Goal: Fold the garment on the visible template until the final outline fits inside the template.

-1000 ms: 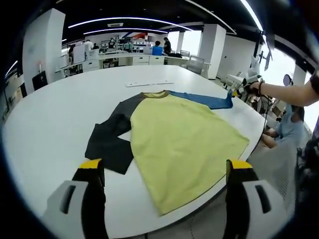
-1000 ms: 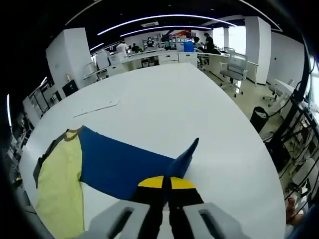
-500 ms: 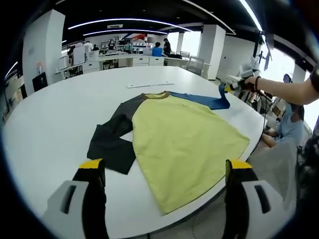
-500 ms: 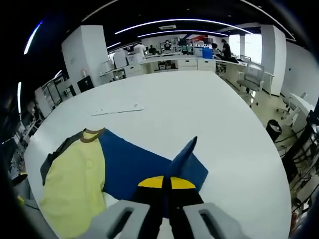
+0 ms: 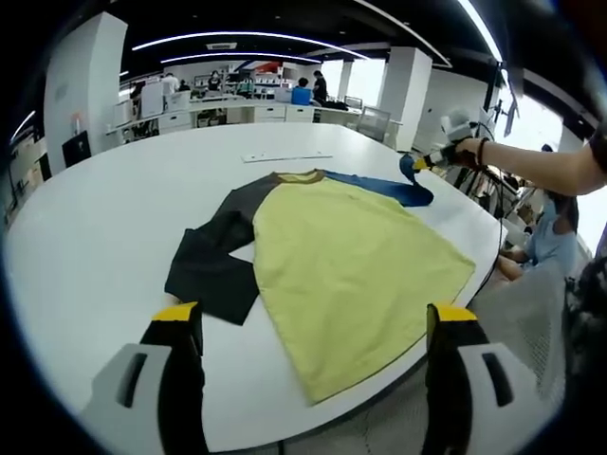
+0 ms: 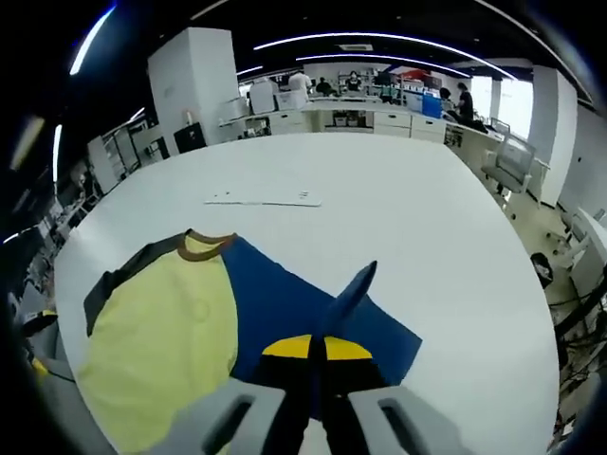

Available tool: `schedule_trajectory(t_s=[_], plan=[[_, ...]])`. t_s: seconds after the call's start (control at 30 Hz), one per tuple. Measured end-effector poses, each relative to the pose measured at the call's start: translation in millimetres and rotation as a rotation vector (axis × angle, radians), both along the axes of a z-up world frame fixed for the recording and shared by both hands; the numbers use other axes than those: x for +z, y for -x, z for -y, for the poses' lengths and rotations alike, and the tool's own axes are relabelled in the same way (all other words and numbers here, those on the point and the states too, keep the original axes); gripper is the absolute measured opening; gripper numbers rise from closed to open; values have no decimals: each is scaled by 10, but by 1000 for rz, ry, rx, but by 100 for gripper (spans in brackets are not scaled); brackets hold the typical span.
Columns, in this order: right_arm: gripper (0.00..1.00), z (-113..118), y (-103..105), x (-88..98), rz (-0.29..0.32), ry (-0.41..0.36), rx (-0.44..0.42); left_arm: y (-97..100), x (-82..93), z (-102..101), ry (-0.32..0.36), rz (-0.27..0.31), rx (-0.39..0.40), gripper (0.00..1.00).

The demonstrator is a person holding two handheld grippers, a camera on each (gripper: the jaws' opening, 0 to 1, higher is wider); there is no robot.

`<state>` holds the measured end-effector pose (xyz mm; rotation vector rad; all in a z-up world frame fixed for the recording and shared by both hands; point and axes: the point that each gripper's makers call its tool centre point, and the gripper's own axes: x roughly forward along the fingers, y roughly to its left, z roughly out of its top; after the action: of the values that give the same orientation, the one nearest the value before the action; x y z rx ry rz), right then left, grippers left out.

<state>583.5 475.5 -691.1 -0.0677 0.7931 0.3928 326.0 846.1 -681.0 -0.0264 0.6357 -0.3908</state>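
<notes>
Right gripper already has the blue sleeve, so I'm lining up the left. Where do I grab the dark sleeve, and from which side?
Take the dark sleeve at its cuff end, the squared edge nearest the left gripper, coming in low from the near table edge. It lies flat and angled toward you, apart from the yellow body, so one jaw could likely slide under a single layer there.

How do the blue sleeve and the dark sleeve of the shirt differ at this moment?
The blue sleeve is pinched at its end by the right gripper and lifted; the dark sleeve lies flat on the table, untouched. The left gripper is open above the table's near edge. Both sleeves join the yellow body.
</notes>
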Motion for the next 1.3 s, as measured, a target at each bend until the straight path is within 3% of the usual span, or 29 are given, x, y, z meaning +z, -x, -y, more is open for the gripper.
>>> schedule_trajectory(t_s=[0.57, 0.93, 1.3], plan=[[0, -729, -17, 47, -5, -27, 105, 38, -43, 41, -9, -18, -21, 95], [0, -1122, 36, 78, -11, -44, 167, 41, -49, 87, -6, -20, -35, 95], [0, -1436, -49, 82, -16, -61, 217, 47, -56, 105, -2, -21, -40, 95]])
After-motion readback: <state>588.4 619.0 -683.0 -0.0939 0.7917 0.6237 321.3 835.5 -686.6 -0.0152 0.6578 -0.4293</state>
